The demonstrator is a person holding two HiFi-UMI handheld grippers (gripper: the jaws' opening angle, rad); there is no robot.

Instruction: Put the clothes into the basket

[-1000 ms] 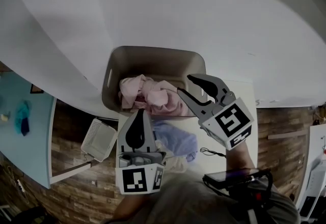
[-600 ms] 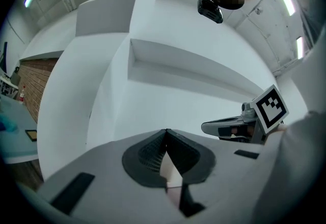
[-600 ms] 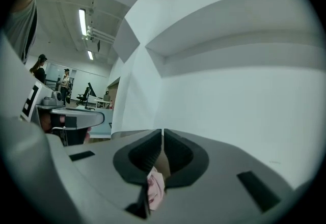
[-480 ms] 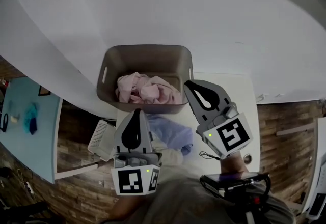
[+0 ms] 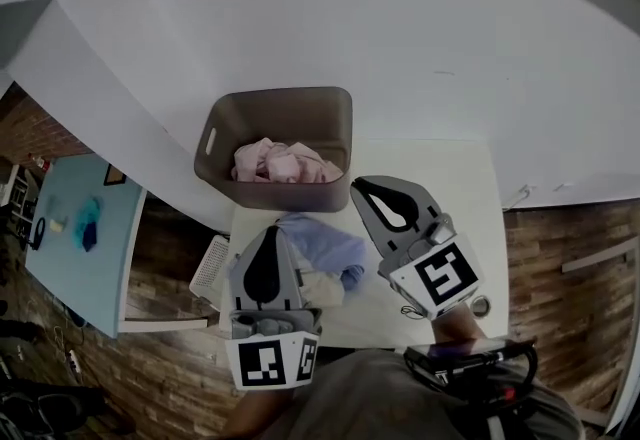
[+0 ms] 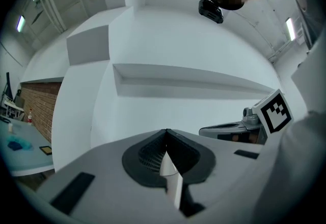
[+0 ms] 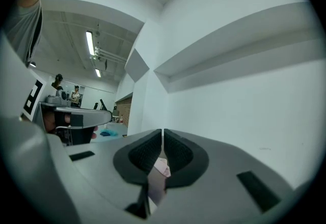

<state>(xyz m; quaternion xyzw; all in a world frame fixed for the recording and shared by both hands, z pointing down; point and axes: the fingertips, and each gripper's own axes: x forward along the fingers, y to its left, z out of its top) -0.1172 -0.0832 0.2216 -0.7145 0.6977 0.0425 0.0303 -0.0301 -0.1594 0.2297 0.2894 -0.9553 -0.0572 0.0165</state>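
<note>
A grey-brown basket (image 5: 222,140) stands at the back of the white table (image 5: 450,228), with pink clothes (image 5: 283,163) piled inside it. In front of it a pale blue garment (image 5: 322,240) lies on the table, with a cream one (image 5: 322,288) beside it. My left gripper (image 5: 268,230) hovers over the table's left front, shut and empty. Right of the blue garment, my right gripper (image 5: 358,184) is shut too, holding nothing, its tip near the basket's front right corner. Both gripper views face the white wall, the left gripper (image 6: 166,131) and right gripper (image 7: 162,131) with jaws together.
A small white slatted crate (image 5: 208,266) sits on the wooden floor left of the table. Further left is a teal tabletop (image 5: 70,248) with small blue items. A thin cable (image 5: 412,308) lies on the table's front right. White walls rise behind the basket.
The right gripper's jaws went from open over the basket to shut. Both grippers drew back from the basket toward me, empty. The pink clothes stay in the basket.
</note>
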